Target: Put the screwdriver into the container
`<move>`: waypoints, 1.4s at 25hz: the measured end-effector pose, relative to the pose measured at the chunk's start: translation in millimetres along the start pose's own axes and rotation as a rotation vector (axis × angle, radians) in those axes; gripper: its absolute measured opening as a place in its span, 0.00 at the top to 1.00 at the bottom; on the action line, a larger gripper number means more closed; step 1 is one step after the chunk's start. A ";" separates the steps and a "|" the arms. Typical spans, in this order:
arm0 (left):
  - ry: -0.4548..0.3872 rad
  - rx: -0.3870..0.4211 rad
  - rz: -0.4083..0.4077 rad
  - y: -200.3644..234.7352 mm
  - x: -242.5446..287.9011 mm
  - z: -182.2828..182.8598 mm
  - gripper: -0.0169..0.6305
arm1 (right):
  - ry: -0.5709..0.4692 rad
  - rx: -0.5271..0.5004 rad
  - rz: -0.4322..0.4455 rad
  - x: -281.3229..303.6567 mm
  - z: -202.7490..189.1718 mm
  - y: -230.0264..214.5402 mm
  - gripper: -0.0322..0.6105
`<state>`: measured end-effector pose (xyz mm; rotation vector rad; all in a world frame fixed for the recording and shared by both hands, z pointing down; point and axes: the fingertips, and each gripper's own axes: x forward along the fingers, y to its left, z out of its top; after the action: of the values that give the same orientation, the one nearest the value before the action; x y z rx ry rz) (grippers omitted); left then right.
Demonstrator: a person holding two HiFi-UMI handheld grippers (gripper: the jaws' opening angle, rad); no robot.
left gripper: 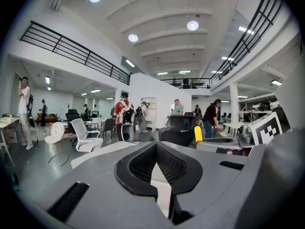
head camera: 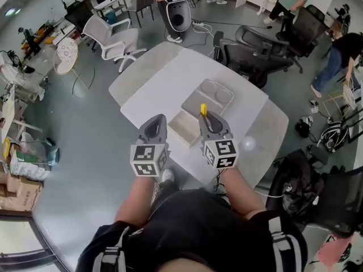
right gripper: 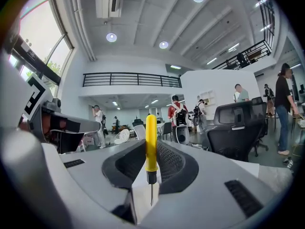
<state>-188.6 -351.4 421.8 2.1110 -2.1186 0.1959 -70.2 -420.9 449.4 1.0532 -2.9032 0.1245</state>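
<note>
Holding, item one: a slim screwdriver [right gripper: 151, 144] with a yellow plastic handle, black collar and thin metal shaft, clamped in your right gripper [head camera: 206, 118]. The jaws are part-way closed, with the pads pressing on the handle. The handle points away from you and the shaft runs back toward your hand. Nothing else is in that grip.

Item two: your left gripper [left gripper: 155, 149]. Its jaws are drawn together with nothing between them. It hangs just left of the right one, near the counter's near-left edge, and takes no part in the job.

Item three: the grey moulded container [head camera: 194, 102] with several compartments, lying flat on the white round-cornered counter [head camera: 161, 78]. It has two rounded wells at its far end and a larger rectangular well nearer you. Every well that shows looks empty. A paler oblong piece [head camera: 182, 129] sits against its near side; whether it belongs to the container cannot be told.

Position: in the head view the yellow handle lies over the container's larger well, apparently raised above it and not yet in it.

Progress: the pick-up is done and the carry looks close to done. What is left for you is to lower the tool into a well, let go and draw back. The placement is not yet made.
</note>
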 end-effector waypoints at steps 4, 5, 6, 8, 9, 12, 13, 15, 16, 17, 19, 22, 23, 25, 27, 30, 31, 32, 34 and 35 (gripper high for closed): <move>0.014 0.027 -0.062 20.3 22.4 0.0 0.96 | 0.015 -0.011 -0.072 19.6 -9.1 -3.7 0.85; 0.014 0.030 -0.076 26.6 28.6 -0.7 0.96 | 0.021 -0.030 -0.085 25.0 -12.8 -3.3 0.85; 0.015 0.029 -0.088 33.0 34.4 -1.7 0.96 | 0.027 -0.046 -0.097 30.4 -16.9 -2.6 0.85; 0.017 0.021 -0.106 45.3 43.9 -4.3 0.96 | 0.043 -0.054 -0.122 39.4 -26.0 -1.2 0.85; 0.018 0.017 -0.114 50.8 48.2 -6.1 0.96 | 0.053 -0.053 -0.133 43.4 -30.8 -0.4 0.85; 0.027 0.012 -0.149 62.9 62.3 -12.8 0.96 | 0.083 -0.054 -0.154 57.5 -45.0 1.9 0.85; 0.032 0.012 -0.163 65.5 66.8 -14.9 0.96 | 0.092 -0.055 -0.161 62.2 -49.5 2.0 0.85; 0.042 0.011 -0.194 68.9 74.1 -18.3 0.96 | 0.112 -0.052 -0.180 69.8 -59.3 2.1 0.85; 0.047 0.009 -0.209 70.5 77.2 -19.8 0.96 | 0.124 -0.050 -0.191 73.2 -64.6 2.7 0.85; 0.052 0.007 -0.226 72.7 80.2 -21.4 0.96 | 0.135 -0.047 -0.202 76.7 -70.0 3.8 0.85; 0.065 0.003 -0.257 78.4 86.8 -25.0 0.96 | 0.160 -0.039 -0.223 84.9 -81.3 6.7 0.85; 0.082 0.001 -0.301 87.7 98.4 -31.3 0.96 | 0.212 -0.001 -0.262 98.9 -104.9 7.2 0.85; 0.086 0.000 -0.316 89.7 101.8 -33.5 0.96 | 0.231 0.021 -0.278 102.2 -114.2 5.9 0.85; 0.092 -0.001 -0.341 92.3 107.5 -37.7 0.96 | 0.266 0.069 -0.308 106.4 -132.4 3.0 0.85; 0.098 -0.002 -0.361 95.7 113.1 -41.1 0.96 | 0.303 0.114 -0.329 110.0 -149.4 1.3 0.85; 0.111 0.000 -0.385 103.4 121.6 -46.0 0.96 | 0.358 0.124 -0.345 117.4 -170.1 2.7 0.85; 0.113 0.001 -0.393 105.9 124.3 -47.0 0.96 | 0.375 0.114 -0.347 119.9 -175.6 3.7 0.85; 0.114 0.002 -0.399 108.4 126.6 -47.8 0.96 | 0.391 0.105 -0.348 121.9 -180.6 4.9 0.85; 0.116 0.001 -0.408 113.3 130.1 -49.0 0.96 | 0.421 0.095 -0.351 125.2 -190.4 7.8 0.85; 0.116 0.001 -0.413 115.5 131.4 -49.7 0.96 | 0.435 0.090 -0.353 126.9 -195.3 8.9 0.85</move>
<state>-304.0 -470.2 497.0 2.4115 -1.5761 0.2613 -169.3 -476.8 652.8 1.3378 -2.3119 0.4123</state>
